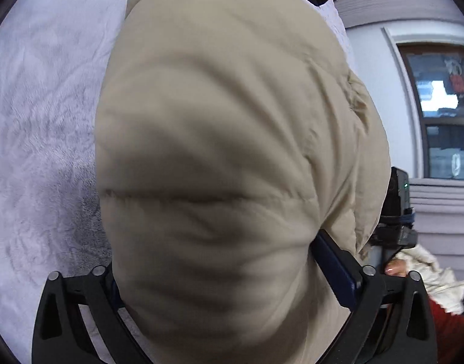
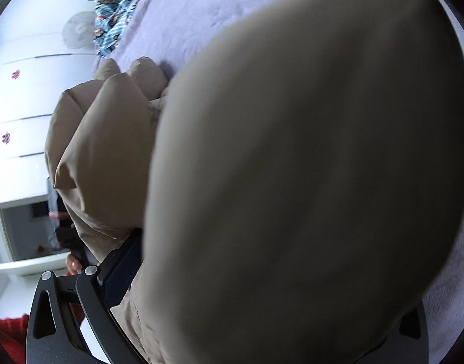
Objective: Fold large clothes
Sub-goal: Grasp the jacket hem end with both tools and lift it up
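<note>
Each tool is clamped on the puffy beige jacket (image 1: 225,151): left tool (image 1: 232,288) and right tool (image 2: 262,288) both have padding bulging between their fingers. Beyond them lies the bed (image 1: 44,121). Judging by that, folding is midway, nothing finished.

In both wrist views the puffy beige quilted jacket (image 1: 219,151) bulged so close that we lost the tips of our left tongs (image 1: 232,297) and right tongs (image 2: 262,303) behind it. In the right view its near fold (image 2: 307,166) was blurred, and we could not judge either grip.
</note>
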### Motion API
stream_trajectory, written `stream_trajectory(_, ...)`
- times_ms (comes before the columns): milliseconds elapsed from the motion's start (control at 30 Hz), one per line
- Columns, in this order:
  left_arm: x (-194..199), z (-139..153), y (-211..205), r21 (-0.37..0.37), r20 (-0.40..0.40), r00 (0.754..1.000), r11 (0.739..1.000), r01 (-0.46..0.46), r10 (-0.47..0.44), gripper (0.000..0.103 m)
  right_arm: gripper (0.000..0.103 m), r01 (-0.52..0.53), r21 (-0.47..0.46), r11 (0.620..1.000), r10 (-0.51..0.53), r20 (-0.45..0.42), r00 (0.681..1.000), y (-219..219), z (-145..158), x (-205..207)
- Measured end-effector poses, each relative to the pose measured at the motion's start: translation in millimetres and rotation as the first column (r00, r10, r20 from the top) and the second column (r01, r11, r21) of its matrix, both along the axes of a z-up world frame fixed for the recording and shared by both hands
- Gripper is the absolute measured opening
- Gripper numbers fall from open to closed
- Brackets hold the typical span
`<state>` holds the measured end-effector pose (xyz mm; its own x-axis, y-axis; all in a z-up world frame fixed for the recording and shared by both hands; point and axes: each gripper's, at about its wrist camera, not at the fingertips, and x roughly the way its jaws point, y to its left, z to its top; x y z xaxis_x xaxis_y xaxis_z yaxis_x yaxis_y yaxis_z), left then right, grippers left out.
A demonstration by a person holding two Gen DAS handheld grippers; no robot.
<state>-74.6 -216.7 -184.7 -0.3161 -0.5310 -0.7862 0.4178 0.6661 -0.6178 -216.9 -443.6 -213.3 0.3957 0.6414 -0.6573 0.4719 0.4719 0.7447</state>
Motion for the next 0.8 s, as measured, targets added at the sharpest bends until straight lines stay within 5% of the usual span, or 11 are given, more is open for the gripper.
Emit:
stream_trajectory(100,-14.3,17.9,-12.2,0.04,0.112,0.994,0.999,0.012,-0.016,0.089,0.099,0.028,0.013,1.0,-0.028,-0.037,0.999,0.4,-1.4,-4.8)
stream_trajectory(233,-34.0,40.8,-26.0,0.072,0.226,0.972,0.996,0.043,-0.058,0.075,0.065,0.082,0.046,0.996,-0.08,-0.039,0.996,1.4,4.8,-13.8)
stream_trajectory(333,-48.8,57.5,-33.4,0.083,0.28,0.957,0.995,0.06,-0.081,0.071,0.05,0.09,0.044,0.995,-0.089,-0.012,0.996,4.6,16.5,-17.6)
stream_trajectory(633,-51.8,108.0,-27.7,0.058,0.394,0.916,0.997,0.054,-0.072,0.071,0.048,0.11,0.086,0.99,-0.117,0.082,0.99,20.6,48.3,-11.2)
stream_trajectory(800,-16.4,123.5,1.1,0.038,0.434,0.9,0.999,0.027,-0.04,0.071,0.048,0.082,0.046,0.996,-0.087,0.111,0.99,45.6,72.4,18.9)
